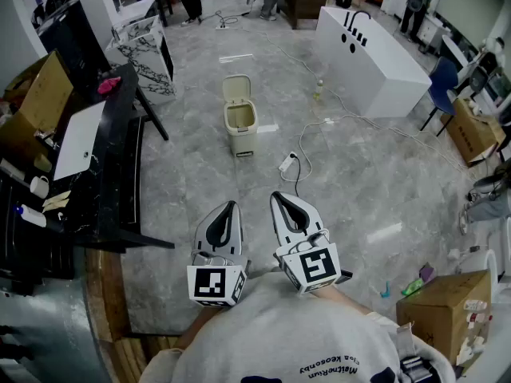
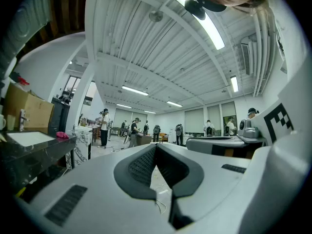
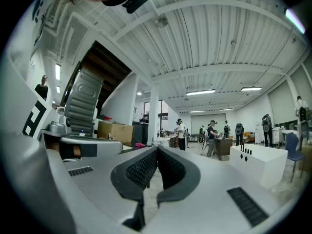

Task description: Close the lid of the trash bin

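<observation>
A small cream trash bin [image 1: 240,123] stands on the grey tiled floor some way ahead, its lid [image 1: 236,88] raised upright behind the open mouth. My left gripper [image 1: 230,207] and right gripper [image 1: 279,198] are held side by side close to my body, well short of the bin, pointing level toward it. Both are shut with nothing between the jaws. In the left gripper view the gripper [image 2: 155,146] has its tips touching. The right gripper view shows that gripper [image 3: 157,151] with its tips touching too. The bin is hidden in both gripper views.
A black table [image 1: 104,146] with a white board and boxes runs along the left. A white power strip and cable [image 1: 287,163] lie on the floor right of the bin. A white bathtub-like unit [image 1: 375,58] stands far right; a cardboard box [image 1: 447,309] near right. People stand at the back.
</observation>
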Demonstrator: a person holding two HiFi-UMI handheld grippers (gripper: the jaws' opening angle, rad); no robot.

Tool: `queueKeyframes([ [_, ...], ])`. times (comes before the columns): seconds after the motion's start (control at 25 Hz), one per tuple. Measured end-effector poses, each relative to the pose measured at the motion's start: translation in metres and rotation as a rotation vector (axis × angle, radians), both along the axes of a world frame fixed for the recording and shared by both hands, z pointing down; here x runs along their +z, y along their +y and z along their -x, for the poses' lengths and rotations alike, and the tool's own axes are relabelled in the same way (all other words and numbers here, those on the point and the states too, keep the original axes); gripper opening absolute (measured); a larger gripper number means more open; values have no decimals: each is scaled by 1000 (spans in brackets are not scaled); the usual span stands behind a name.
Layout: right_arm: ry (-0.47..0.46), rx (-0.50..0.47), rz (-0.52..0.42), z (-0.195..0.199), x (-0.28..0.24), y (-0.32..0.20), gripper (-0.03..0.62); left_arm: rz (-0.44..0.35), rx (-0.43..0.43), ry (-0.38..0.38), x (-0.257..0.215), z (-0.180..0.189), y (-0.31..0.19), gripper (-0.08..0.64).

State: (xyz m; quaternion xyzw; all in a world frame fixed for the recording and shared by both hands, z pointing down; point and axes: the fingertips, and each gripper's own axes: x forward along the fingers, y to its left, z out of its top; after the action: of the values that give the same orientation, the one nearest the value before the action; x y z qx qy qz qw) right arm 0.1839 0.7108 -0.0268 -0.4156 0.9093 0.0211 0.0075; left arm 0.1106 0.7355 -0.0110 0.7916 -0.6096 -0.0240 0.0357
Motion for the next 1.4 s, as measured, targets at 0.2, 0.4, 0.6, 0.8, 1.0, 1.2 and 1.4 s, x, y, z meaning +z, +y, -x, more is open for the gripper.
queueKeyframes([
  [0.2,9,12,32,13,8,-5,32,-12,10,-5,1,13,-8,20],
  [0.4,10,5,51,13,13,-8,32,-11,4,31,-1,16,-13,20],
  [0.6,-24,22,88,8,20,-19,32,-16,10,69,0,15,-23,20],
  [0.8,-26,15,77,9,20,-33,32,-3,22,61,7,16,-36,20],
  [1.0,-31,2,74,18,22,-61,32,11,36,16,17,24,-61,20],
  [1.2,-30,-9,76,31,33,-110,32,12,31,11,29,37,-108,20],
  [1.4,-18,-36,77,42,49,-179,32,34,15,29,50,45,-175,20],
])
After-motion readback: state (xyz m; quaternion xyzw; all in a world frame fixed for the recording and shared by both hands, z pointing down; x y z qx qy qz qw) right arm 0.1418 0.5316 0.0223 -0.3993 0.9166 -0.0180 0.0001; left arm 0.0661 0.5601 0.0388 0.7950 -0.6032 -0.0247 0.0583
